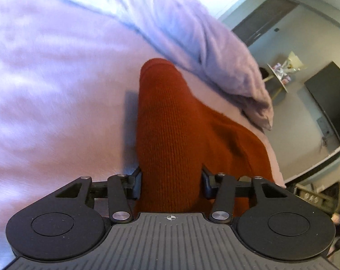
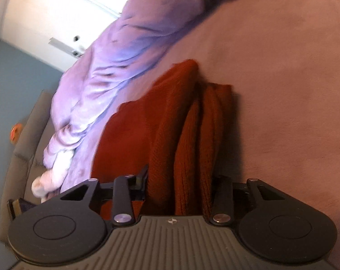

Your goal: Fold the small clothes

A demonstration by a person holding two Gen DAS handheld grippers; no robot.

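Note:
A rust-red knitted garment lies on a pale lilac bed sheet. One long folded part of it runs straight away from the camera. My left gripper is shut on its near end, and the knit fills the whole gap between the fingers. In the right wrist view the same garment is bunched into several upright folds on the sheet. My right gripper is shut on these folds, and its right finger is mostly hidden behind the cloth.
A crumpled lilac duvet is heaped behind the garment, also the duvet at its left. Past the bed edge stand a dark screen, a small round table, a door and a grey sofa.

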